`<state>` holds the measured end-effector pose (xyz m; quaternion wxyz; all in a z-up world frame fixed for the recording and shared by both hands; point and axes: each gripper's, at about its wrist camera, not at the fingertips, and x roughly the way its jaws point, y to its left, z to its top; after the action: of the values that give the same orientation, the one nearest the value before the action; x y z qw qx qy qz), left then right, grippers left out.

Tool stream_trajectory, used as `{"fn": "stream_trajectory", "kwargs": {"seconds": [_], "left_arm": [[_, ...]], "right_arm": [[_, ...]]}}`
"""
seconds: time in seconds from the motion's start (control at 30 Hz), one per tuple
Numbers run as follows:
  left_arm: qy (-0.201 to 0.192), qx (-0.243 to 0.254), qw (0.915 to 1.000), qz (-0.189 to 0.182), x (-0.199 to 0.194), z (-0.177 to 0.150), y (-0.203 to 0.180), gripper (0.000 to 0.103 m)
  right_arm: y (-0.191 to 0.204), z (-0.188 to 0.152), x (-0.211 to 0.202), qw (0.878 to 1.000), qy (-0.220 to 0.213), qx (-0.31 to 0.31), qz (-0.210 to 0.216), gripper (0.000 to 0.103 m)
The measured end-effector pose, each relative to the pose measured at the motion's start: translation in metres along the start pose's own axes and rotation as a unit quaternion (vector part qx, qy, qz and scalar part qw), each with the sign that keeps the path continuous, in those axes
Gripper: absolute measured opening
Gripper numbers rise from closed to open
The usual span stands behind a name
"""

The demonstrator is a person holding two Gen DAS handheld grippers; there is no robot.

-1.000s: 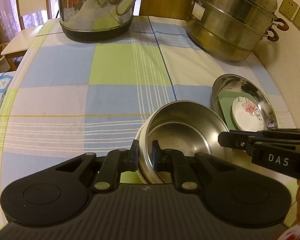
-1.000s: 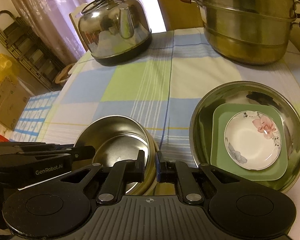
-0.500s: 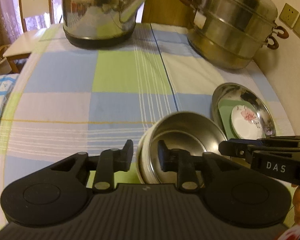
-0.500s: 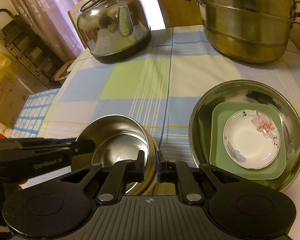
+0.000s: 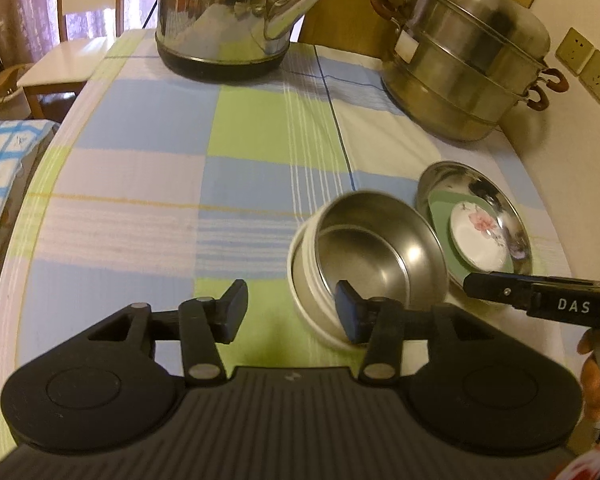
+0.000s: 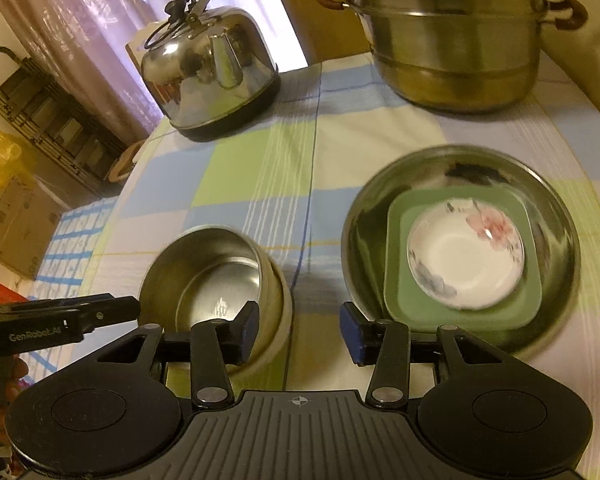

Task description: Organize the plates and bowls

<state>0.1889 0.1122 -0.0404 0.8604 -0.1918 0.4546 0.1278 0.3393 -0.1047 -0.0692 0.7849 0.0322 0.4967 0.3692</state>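
Both the left tongs [image 5: 291, 312] and right tongs [image 6: 299, 334] are spread wide, released. The round steel bowl [image 6: 216, 276] nests in a white bowl [image 5: 305, 296] on the checked surface [image 5: 140, 184], beside a wide steel dish [image 6: 364, 208].

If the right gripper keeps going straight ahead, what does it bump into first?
Probably nothing soon. The open right gripper points at bare tablecloth between the steel bowl and the big steel dish; depth is unclear.

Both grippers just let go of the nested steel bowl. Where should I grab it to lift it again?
Take the steel bowl by its near rim, one finger inside, one outside the white bowl it nests in. Come from the right gripper's side: the wall stands upright and thin, and the open jaws already flank it.
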Motion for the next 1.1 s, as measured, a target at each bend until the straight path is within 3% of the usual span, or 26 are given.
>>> {"fn": "stream_trajectory", "kwargs": {"seconds": [0.23,0.6,1.1], "left_arm": [[0.016,0.006,0.9996,-0.021,-0.013,-0.020,-0.015,0.050],[0.059,0.048,0.9966,-0.031,0.000,-0.050,-0.050,0.051],[0.040,0.075,0.9959,-0.031,-0.015,-0.062,-0.082,0.064]], "right_arm": [[-0.001,-0.021,-0.010,1.000,0.012,0.013,-0.003,0.060],[-0.002,-0.054,-0.019,0.998,0.040,-0.002,-0.046,0.062],[-0.016,-0.076,-0.054,0.998,0.023,0.009,-0.063,0.062]]}}
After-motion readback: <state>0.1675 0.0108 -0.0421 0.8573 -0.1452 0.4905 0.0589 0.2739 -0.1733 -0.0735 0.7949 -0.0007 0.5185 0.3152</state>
